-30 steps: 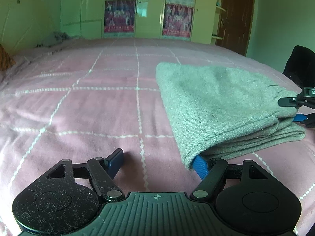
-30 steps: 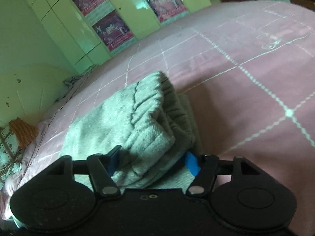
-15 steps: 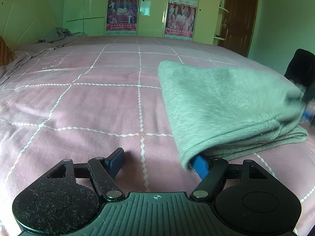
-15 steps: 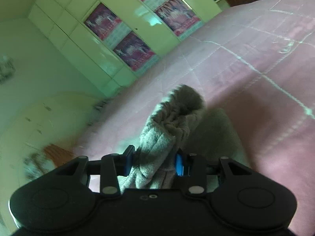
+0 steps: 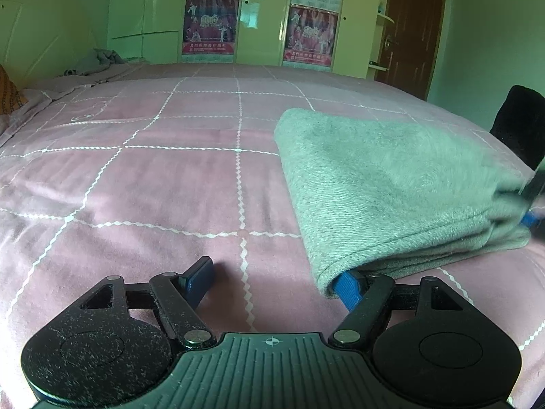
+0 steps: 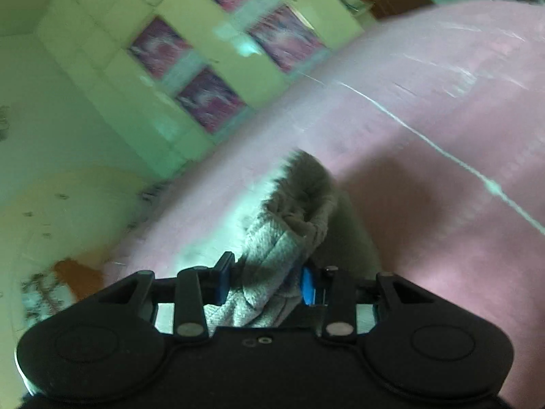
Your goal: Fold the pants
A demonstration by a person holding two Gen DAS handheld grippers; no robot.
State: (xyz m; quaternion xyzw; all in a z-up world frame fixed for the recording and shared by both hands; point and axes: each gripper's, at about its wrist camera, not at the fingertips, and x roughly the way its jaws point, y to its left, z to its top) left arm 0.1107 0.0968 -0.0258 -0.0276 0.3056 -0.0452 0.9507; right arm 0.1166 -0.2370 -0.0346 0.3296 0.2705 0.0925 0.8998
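Right gripper (image 6: 264, 281) pinching bunched grey pants (image 6: 282, 248) waistband; left gripper (image 5: 276, 281) spread, one finger under near fold. Lift evenly, keep layers aligned over bed (image 5: 153, 187).

grey pants (image 5: 385, 184), pink white-gridded bedspread (image 5: 153, 184)

Pink checked bed (image 5: 153, 184); folded grey pants (image 5: 385, 184) lie on right part.

The right wrist view is smeared throughout; the posters (image 6: 211, 99) are unreadable. In the left wrist view the pants (image 5: 391, 187) hide one blue pad of the left tongs (image 5: 276, 279); the right tongs (image 5: 533, 204) are blurred and cut off by the picture's edge.
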